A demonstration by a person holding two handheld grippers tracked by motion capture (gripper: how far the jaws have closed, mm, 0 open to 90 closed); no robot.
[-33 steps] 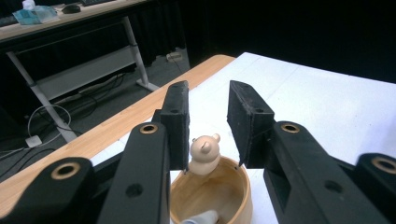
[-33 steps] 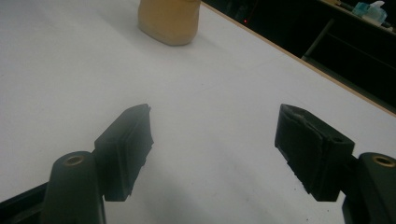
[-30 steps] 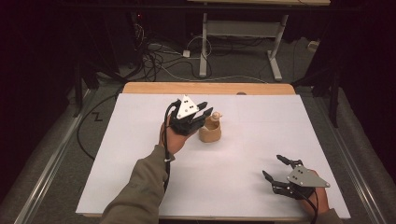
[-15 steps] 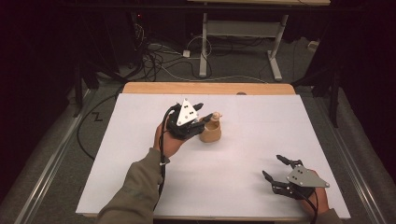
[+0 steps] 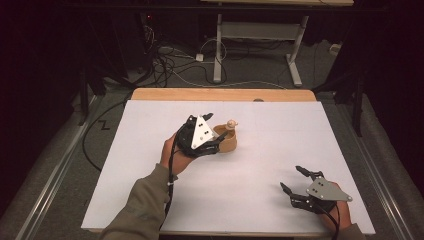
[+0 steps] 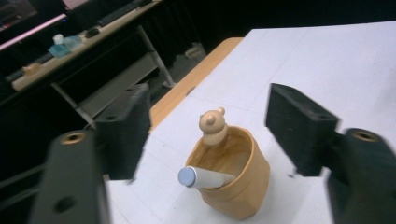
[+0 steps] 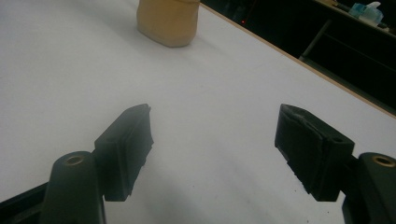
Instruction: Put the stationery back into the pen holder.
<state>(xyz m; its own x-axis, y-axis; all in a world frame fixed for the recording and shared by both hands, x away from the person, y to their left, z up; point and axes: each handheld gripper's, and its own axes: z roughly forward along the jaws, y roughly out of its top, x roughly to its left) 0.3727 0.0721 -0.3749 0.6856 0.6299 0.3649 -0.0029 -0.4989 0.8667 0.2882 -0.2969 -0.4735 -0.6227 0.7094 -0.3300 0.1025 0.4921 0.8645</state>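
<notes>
A tan wooden cup (image 5: 229, 144) stands upright on the white table (image 5: 280, 130), with a small bear figure (image 5: 231, 123) on its far rim. Inside it leans a white cylinder with a grey-blue end (image 6: 201, 177). My left gripper (image 5: 212, 132) is open at the cup's left side. In the left gripper view the cup (image 6: 236, 186) and bear figure (image 6: 212, 125) sit between and beyond the two spread jaws of the left gripper (image 6: 208, 109), apart from both. My right gripper (image 5: 291, 180) rests open near the front right edge, holding nothing.
A bare wooden strip (image 5: 220, 94) runs along the table's far edge. Beyond it are cables on the floor (image 5: 175, 65) and a metal desk frame (image 5: 255, 35). In the right gripper view the cup (image 7: 168, 21) stands far ahead of the open right gripper (image 7: 215, 140).
My left gripper has drawn back slightly toward the person beside the cup. The cup and the right gripper have not moved.
</notes>
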